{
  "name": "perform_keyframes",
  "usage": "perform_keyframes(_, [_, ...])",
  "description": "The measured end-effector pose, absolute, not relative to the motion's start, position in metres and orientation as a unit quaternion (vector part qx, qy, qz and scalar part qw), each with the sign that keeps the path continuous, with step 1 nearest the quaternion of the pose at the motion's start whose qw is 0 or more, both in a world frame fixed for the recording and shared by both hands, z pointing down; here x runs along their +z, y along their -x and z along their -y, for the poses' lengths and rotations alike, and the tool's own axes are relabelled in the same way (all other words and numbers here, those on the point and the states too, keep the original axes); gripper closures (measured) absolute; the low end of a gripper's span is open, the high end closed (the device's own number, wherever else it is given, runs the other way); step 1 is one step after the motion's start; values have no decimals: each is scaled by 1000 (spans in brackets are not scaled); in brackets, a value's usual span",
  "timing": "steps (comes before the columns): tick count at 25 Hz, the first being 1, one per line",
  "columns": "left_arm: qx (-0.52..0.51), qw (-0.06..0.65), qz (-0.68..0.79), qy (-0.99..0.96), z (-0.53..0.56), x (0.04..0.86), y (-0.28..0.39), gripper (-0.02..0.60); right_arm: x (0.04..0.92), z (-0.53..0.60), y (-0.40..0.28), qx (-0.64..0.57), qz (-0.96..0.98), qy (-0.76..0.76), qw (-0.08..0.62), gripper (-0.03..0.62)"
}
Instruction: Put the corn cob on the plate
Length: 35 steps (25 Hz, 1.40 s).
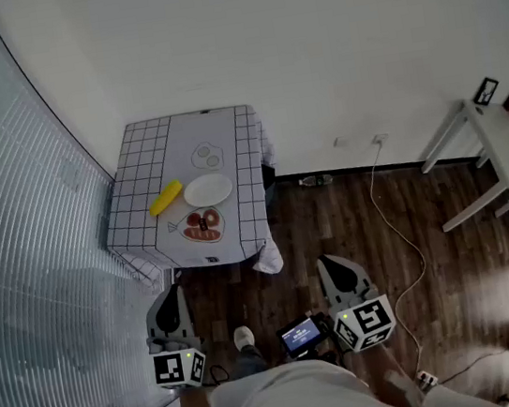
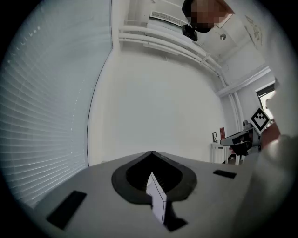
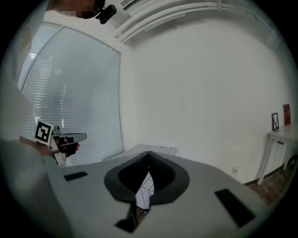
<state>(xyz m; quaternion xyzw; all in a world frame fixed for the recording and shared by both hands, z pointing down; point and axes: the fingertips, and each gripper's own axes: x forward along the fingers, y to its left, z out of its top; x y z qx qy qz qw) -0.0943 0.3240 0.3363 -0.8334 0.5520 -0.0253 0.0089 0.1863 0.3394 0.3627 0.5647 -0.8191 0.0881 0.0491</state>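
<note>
In the head view a yellow corn cob [image 1: 166, 198] lies on a small table with a checked cloth [image 1: 136, 206]. It rests just left of an empty white plate [image 1: 208, 190]. Both grippers hover over the wooden floor, well short of the table's near edge. My left gripper [image 1: 167, 292] is shut with nothing in it, its jaws meeting at the tip [image 2: 152, 152]. My right gripper [image 1: 326, 261] also looks shut and empty [image 3: 149, 152]. Through the gap below its jaw tips I see a strip of the checked cloth [image 3: 145, 188].
Food pictures are printed on the cloth [image 1: 203, 225]. Window blinds [image 1: 29, 279] run along the left. A white side table [image 1: 502, 146] stands at the right. A cable [image 1: 395, 224] trails over the floor, and a small bottle [image 1: 313, 180] lies by the wall. A lit screen [image 1: 301, 335] sits near my body.
</note>
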Motion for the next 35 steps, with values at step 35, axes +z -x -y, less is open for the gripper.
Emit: perform_keyframes(35, [-35, 6, -555, 831, -219, 361, 84, 574, 372, -255, -192, 95, 830, -549, 41, 588])
